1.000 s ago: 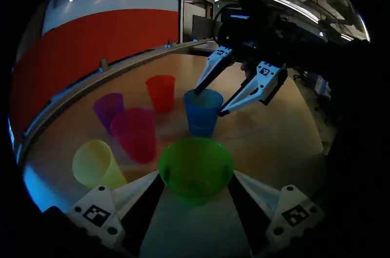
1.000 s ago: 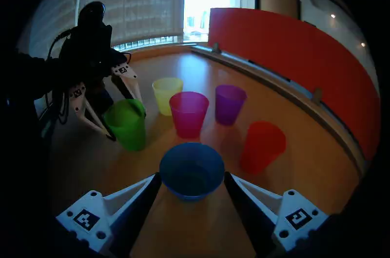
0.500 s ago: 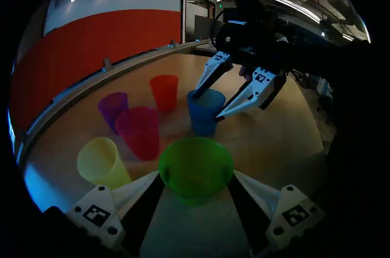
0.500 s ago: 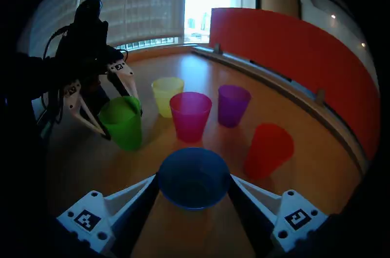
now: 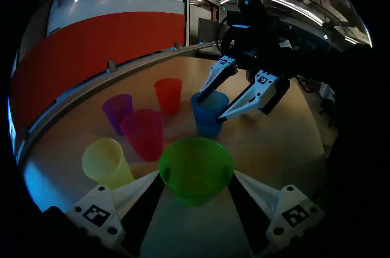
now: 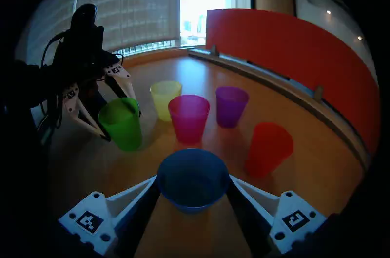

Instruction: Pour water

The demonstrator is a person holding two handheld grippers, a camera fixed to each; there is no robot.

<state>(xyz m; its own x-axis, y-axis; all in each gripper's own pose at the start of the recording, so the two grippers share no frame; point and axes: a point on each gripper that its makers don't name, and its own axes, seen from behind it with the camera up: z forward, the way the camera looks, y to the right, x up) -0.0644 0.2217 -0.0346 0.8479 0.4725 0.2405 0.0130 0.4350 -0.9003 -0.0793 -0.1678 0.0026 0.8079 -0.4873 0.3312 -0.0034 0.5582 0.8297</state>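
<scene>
Green cup (image 5: 196,163) sits upright between the fingers of our left gripper (image 5: 196,179), both pressing its sides; our right gripper (image 6: 193,186) clamps the blue cup (image 6: 192,175) likewise.

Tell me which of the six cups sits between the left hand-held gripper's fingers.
The green cup: the left hand-held gripper grips it on both sides. The blue cup is in the right hand-held gripper instead.
</scene>
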